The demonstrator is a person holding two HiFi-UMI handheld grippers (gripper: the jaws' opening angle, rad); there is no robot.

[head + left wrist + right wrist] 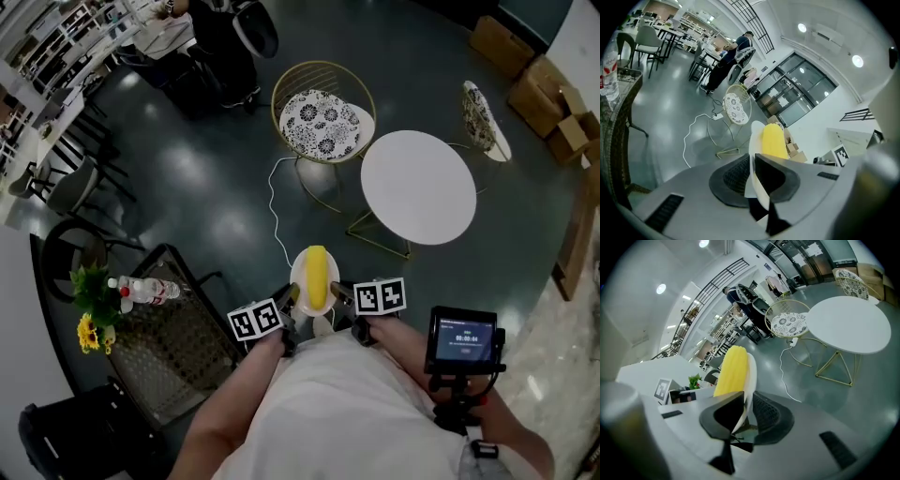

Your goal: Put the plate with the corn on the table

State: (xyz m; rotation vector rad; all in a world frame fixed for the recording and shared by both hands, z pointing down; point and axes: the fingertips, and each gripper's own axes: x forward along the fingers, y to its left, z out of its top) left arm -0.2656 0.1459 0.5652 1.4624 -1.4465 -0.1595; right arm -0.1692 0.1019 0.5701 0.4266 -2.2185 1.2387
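You have the plate (298,274) pinched from both sides. The left gripper (292,300) bites its near-left rim and the right gripper (341,293) its near-right rim, each pair of jaws parted only by that thin white edge. The plate hangs over bare floor, just in front of your body. The corn (318,277) lies down its middle, long axis pointing away from you. The round white table (419,187) sits ahead and to your right, well apart, so your right hand is nearer. Its top looks smooth and flat on thin gold wire legs. The plate looks thin and rigid, and the corn is a ribbed yellow cylinder that would probably roll if you tilt.
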